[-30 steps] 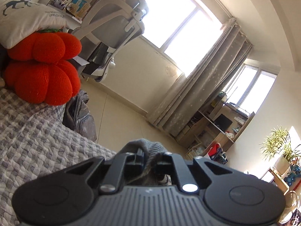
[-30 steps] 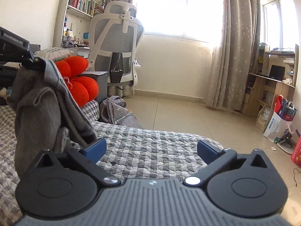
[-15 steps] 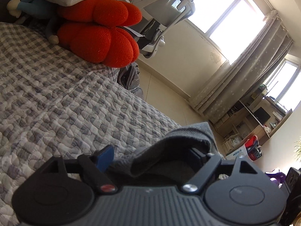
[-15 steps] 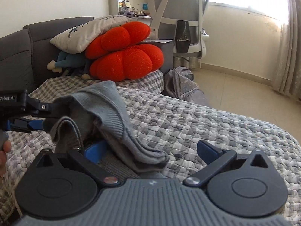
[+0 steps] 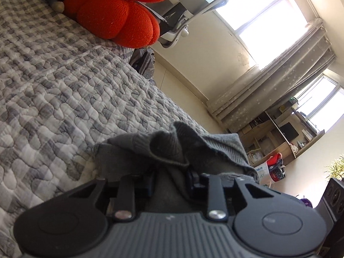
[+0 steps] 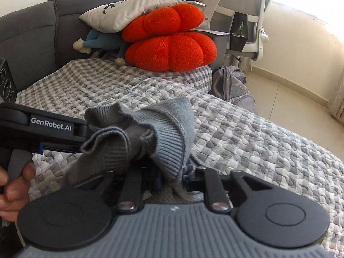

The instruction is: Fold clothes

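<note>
A grey knit garment (image 6: 150,133) is bunched between both grippers, just above the grey checked quilt (image 6: 247,133) on the bed. My right gripper (image 6: 171,179) is shut on its ribbed edge. My left gripper (image 5: 169,180) is shut on another bunched part of the garment (image 5: 169,148). In the right wrist view the left gripper (image 6: 86,135) comes in from the left, a hand on its handle. The fingertips of both grippers are hidden by cloth.
Two orange pumpkin cushions (image 6: 169,49), a white pillow (image 6: 129,13) and a soft toy (image 6: 101,43) lie at the dark headboard (image 6: 28,34). A grey backpack (image 6: 232,86) and a white office chair (image 6: 243,10) stand on the floor past the bed's edge.
Both grippers have come down to the quilt with the garment. My right gripper has shut on the ribbed edge. My left gripper opened half a second ago and is shut on cloth again.
</note>
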A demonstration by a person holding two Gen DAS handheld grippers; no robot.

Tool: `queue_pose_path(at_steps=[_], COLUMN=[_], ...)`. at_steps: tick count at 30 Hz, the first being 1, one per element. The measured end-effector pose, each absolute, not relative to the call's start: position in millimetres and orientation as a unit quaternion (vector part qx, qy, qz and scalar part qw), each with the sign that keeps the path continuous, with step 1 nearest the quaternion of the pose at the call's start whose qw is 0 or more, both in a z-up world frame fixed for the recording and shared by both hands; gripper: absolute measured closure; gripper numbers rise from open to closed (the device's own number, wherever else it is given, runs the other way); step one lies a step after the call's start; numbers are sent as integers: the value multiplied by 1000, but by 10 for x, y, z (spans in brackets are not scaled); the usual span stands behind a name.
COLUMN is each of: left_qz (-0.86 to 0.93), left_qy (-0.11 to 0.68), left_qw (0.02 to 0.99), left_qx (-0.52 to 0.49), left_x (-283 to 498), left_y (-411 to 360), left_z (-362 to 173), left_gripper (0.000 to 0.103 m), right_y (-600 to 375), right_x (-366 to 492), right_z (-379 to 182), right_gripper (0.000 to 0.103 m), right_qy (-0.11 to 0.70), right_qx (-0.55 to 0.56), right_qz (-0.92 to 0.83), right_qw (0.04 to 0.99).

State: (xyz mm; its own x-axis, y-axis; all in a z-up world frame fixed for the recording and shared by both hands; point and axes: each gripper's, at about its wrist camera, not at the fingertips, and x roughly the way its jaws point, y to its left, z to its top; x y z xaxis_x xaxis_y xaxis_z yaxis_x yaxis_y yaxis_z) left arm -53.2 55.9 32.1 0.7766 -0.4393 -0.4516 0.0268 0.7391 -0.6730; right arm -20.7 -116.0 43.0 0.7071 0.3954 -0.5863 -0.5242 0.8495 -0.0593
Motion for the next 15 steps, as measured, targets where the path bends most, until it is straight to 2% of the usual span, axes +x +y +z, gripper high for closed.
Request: queue_pose_path(at_steps=[5, 15], left_qz=[-133, -131], left_qy=[290, 266], left_qw=[884, 907], left_qx=[-342, -300], left_x=[-608, -707], left_y=[523, 373], left_z=[455, 886], left_gripper=[85, 88], right_y=[-1288, -1642], right_x=[-331, -558], right_z=[545, 730], right_gripper=[93, 94], right_qy=[257, 215], right_qx=[-110, -58], right_qz=[230, 165], right_qw=[932, 961])
